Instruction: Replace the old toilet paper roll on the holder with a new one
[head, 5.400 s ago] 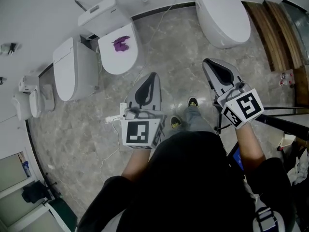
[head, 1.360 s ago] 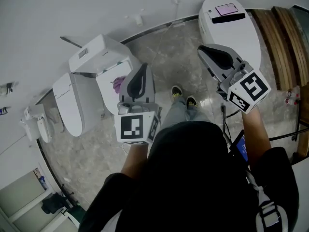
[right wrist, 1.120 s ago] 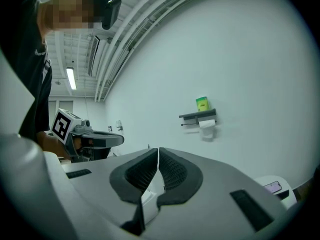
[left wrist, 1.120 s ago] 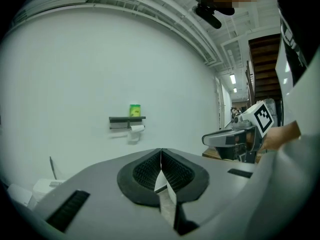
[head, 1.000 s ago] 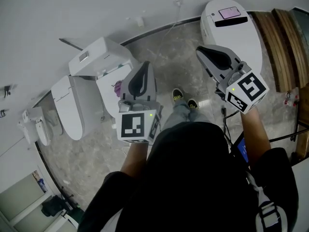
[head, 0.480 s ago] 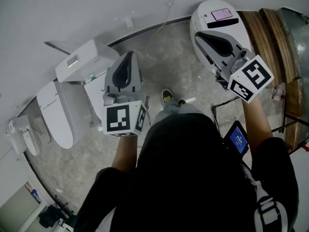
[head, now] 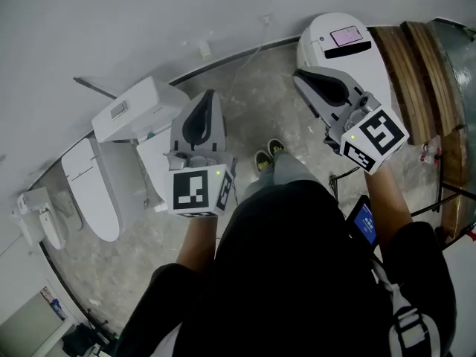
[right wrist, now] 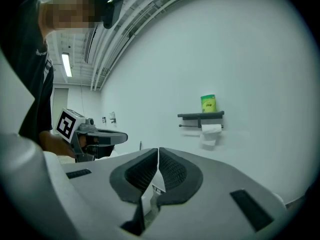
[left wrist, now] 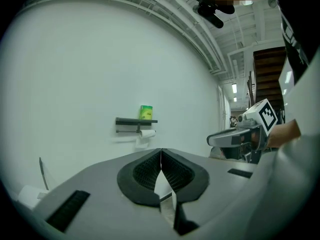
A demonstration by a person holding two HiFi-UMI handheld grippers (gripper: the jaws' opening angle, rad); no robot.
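- Head view: left gripper (head: pixel 207 95) and right gripper (head: pixel 299 76) point forward, side by side.
- Left gripper view: jaws pressed together, empty; toilet paper roll (left wrist: pixel 147 133) on its wall holder (left wrist: pixel 136 121) hangs well ahead, above-left of the tips.
- Right gripper view: jaws together, empty; that roll (right wrist: pixel 212 129) is well ahead, up-right.

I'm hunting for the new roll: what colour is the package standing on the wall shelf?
The package is green with a yellowish tint, clearest in the right gripper view.

closed toilet (head: pixel 323 54) | wooden steps (head: pixel 416 65) beside it | marble floor (head: pixel 260 99)
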